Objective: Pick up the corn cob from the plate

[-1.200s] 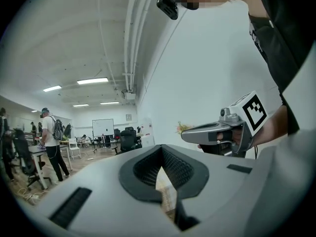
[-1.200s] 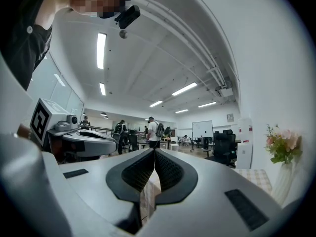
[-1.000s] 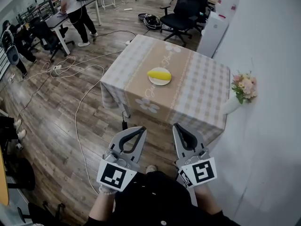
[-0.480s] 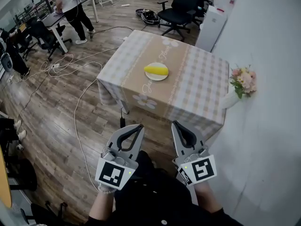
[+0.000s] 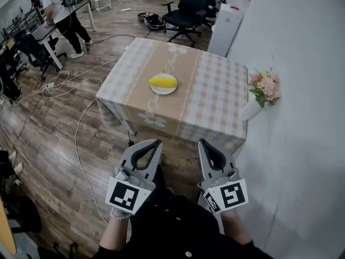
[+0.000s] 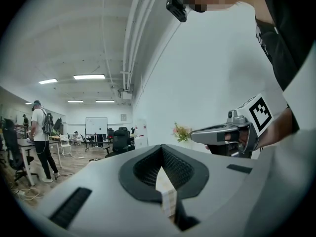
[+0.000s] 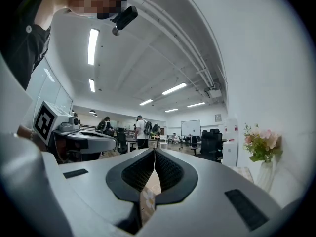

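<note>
— Where's the corn cob (image 5: 163, 82) from where you stand?

— On the white plate (image 5: 162, 92), about the middle of the table (image 5: 213, 104) with the checked cloth. It's yellow and lies on its side across the plate. Only the head view gives you that, looking down on the whole tabletop.

— And the grippers?

— Both are well short of the table, side by side over the wooden floor (image 5: 48, 144), pointing toward it. The left gripper (image 5: 156, 142) has its jaws together with nothing in them. The right gripper (image 5: 203, 143) is the same: jaws closed, empty.

— You can tell that from above?

— Roughly, but each gripper's own view settles it. In the left gripper view the dark ribbed pads (image 6: 143, 170) meet at the tip, and a sliver of checked cloth shows through the slot behind them. In the right gripper view they meet along a thin line, with a strip of the cloth's flower print in the slot.

— What else do those views add?

— The room at eye level. The left gripper view catches the other gripper beside it, a whiteboard (image 6: 96, 126) on the far wall and the ceiling lights. Both show the pink flowers (image 5: 264, 86) in their white vase (image 5: 249, 111). From above, those stand at the table's right edge by the wall, well apart from the plate.

— Anyone near?

— A person (image 5: 56, 4) with a backpack stands at a desk far off to the left, and cables (image 5: 77, 134) trail over the floor.
</note>
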